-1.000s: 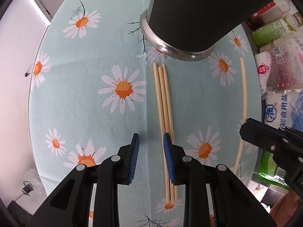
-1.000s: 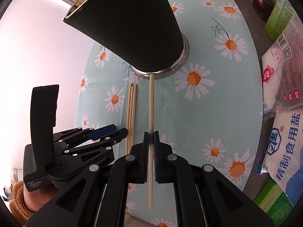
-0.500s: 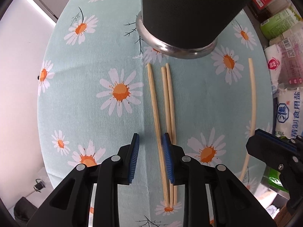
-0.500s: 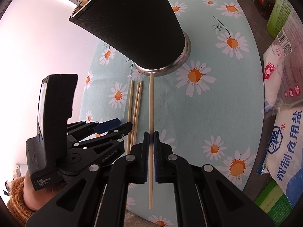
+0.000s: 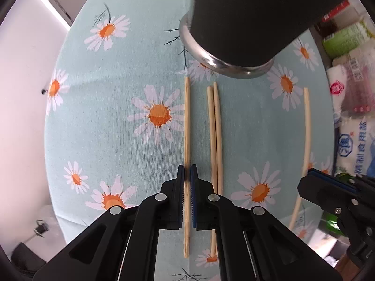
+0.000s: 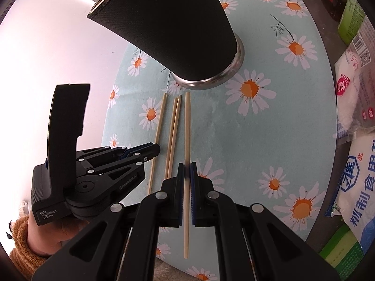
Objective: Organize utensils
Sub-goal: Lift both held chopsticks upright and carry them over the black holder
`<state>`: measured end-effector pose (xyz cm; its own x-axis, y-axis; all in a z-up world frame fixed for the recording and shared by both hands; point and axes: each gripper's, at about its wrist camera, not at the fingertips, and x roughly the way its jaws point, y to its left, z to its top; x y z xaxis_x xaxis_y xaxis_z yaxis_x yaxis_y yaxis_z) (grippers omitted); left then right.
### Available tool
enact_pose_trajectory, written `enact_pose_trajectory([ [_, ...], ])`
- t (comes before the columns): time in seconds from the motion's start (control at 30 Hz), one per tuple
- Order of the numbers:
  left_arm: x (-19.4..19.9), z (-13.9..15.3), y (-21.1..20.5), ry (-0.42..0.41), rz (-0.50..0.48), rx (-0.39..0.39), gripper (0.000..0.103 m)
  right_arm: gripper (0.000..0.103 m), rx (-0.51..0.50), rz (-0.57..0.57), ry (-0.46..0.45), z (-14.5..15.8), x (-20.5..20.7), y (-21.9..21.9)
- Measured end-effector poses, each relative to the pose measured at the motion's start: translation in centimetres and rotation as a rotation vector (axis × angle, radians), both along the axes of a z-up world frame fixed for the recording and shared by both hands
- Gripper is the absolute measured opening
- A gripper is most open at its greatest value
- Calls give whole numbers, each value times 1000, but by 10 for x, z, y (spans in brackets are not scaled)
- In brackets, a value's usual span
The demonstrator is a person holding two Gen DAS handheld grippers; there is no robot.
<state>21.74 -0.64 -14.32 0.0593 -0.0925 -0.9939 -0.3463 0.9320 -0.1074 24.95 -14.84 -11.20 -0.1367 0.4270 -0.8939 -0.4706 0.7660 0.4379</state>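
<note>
A tall black utensil holder (image 5: 246,18) with a steel base stands on the daisy tablecloth; it also shows in the right wrist view (image 6: 168,28). My left gripper (image 5: 187,175) is shut on one wooden chopstick (image 5: 187,121). Two more chopsticks (image 5: 215,128) lie side by side just right of it. My right gripper (image 6: 187,171) is shut on another chopstick (image 6: 187,128), which also shows at the right of the left wrist view (image 5: 306,128). The left gripper (image 6: 140,152) sits to the left in the right wrist view.
The round table (image 6: 293,121) carries a light blue cloth with daisies. Food packets, salt bags (image 6: 358,182) and bottles crowd the right side beyond the table edge. A white wall lies to the left.
My left gripper has closed on the leftmost chopstick and drawn it away from the other two. My right gripper stays shut on its chopstick, held a little higher.
</note>
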Motion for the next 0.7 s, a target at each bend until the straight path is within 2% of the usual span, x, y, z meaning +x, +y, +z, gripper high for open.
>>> enact_pose_trajectory([
  [0.13,-12,7,15,-33,24,-59,4,6,-7,2,2,0,-5,7],
  [0.4,-51,29,47,-162,51,-144,4,6,-25,-45,-12,2,-9,19],
  [0.6,-75,47,62,-271,-21,-259,4,6,32,-54,-25,10,-22,33],
  [0.7,-75,67,71,-330,-51,-270,4,6,56,-56,-55,23,-27,36],
])
